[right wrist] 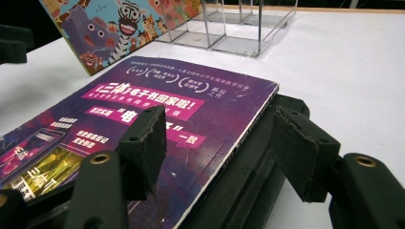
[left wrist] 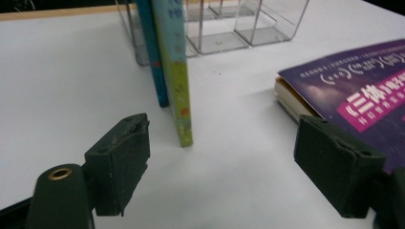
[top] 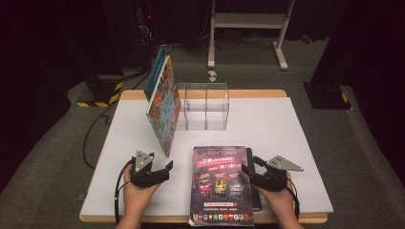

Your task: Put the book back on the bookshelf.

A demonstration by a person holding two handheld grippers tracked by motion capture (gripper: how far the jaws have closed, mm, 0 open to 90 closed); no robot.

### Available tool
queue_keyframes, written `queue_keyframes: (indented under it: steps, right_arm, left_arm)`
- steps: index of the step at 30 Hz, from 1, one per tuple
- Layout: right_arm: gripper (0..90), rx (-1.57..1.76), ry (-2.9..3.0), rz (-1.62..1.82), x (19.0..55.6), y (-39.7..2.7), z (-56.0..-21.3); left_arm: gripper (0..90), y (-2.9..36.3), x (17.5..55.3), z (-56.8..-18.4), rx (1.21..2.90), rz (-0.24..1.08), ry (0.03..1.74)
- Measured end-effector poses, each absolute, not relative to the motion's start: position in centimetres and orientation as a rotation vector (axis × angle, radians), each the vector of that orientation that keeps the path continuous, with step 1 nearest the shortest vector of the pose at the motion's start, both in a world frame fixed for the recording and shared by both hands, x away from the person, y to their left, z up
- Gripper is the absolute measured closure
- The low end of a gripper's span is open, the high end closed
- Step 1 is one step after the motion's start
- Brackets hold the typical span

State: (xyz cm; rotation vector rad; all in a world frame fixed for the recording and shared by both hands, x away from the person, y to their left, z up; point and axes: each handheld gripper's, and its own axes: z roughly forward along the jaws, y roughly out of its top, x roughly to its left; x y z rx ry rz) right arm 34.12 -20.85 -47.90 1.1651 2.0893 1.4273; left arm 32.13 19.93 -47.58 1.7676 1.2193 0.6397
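1. Two books matter here — the purple book lies flat at the table's near edge on a black book; the picture book leans upright against the clear rack.
2. Right gripper straddles the purple book's edge, jaws apart — likely readying a lift.
3. Left gripper is released, empty, near the picture book.

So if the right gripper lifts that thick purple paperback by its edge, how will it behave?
The thick purple paperback would probably sag: its soft cover looks bendy. It seems fairly heavy, judging by its page block. The right gripper straddles one edge, so it may tilt.
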Motion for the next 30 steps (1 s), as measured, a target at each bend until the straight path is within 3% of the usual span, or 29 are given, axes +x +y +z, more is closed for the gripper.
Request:
queue_keyframes:
  steps: [14, 30]
  right_arm:
    - [37.6, 1.144, 2.112, 1.385, 34.0, -20.4, -48.2]
    - [37.7, 1.131, 2.156, 1.348, 34.2, -19.2, -47.2]
  left_arm:
    - [15.0, 17.1, 31.6, -49.0, 1.841, 0.499, 1.126]
    - [19.6, 13.3, 31.3, -48.8, 1.833, 0.370, 1.044]
